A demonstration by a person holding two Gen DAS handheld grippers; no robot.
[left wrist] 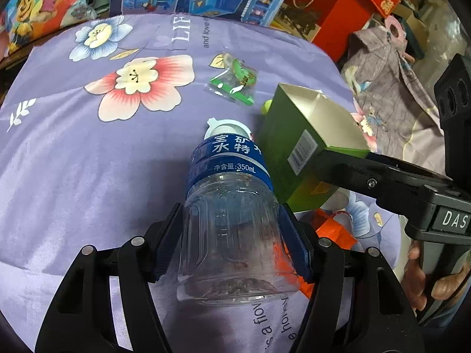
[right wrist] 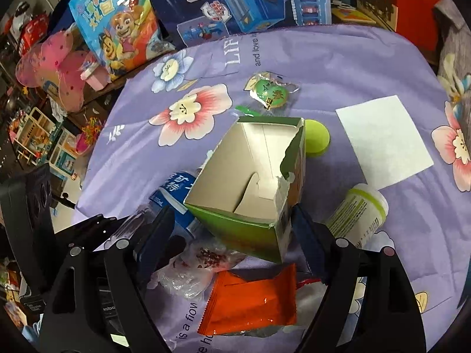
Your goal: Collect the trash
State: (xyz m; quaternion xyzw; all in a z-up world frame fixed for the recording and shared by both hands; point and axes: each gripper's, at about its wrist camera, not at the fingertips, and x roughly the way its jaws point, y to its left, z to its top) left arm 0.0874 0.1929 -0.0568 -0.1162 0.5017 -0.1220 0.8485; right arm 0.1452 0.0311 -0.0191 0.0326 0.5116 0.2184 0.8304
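Observation:
My left gripper (left wrist: 229,241) is shut on a clear plastic water bottle (left wrist: 229,206) with a blue label and holds it over the purple flowered cloth (left wrist: 88,161). My right gripper (right wrist: 232,235) is shut on an open green carton (right wrist: 250,173), held above the cloth; the carton also shows in the left wrist view (left wrist: 306,141). Below it lie an orange wrapper (right wrist: 253,300) and a crumpled clear plastic bag (right wrist: 188,273). A green-printed clear packet (left wrist: 235,82) lies further back; it also shows in the right wrist view (right wrist: 270,91).
A white paper square (right wrist: 382,141), a white bottle with a green cap (right wrist: 359,214) and a green round lid (right wrist: 316,138) lie on the cloth to the right. Toy boxes (right wrist: 235,3) and a red box (left wrist: 332,14) stand behind the cloth. Grey fabric (left wrist: 391,88) lies at right.

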